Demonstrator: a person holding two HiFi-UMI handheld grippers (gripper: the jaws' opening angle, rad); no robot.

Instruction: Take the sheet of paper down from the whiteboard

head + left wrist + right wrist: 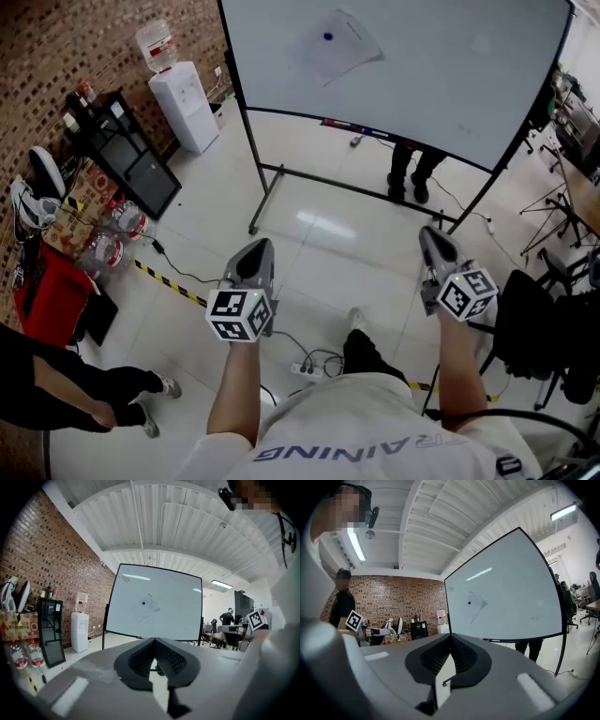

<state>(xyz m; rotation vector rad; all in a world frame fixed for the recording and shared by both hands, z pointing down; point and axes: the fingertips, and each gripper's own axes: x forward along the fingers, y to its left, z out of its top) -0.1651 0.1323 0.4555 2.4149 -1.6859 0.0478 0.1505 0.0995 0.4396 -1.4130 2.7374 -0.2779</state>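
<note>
A white sheet of paper [339, 47] hangs tilted on the whiteboard [441, 84], pinned by a small blue magnet [327, 37]. The same sheet of paper [150, 605] shows far off in the left gripper view, and the sheet of paper [476, 604] also in the right gripper view. My left gripper [255, 255] and right gripper [432, 240] are held out level, well short of the board. Both are shut with nothing between the jaws. The left gripper [153, 641] and the right gripper [450, 638] each show their closed tips.
The whiteboard stands on a black frame [267, 183]. A person's legs [412, 169] show behind it. A water dispenser [183, 98], a black cabinet [136, 155] and water bottles [112, 239] line the brick wall at left. Another person [84, 389] stands at lower left. Cables and a power strip [305, 366] lie on the floor; chairs [548, 337] at right.
</note>
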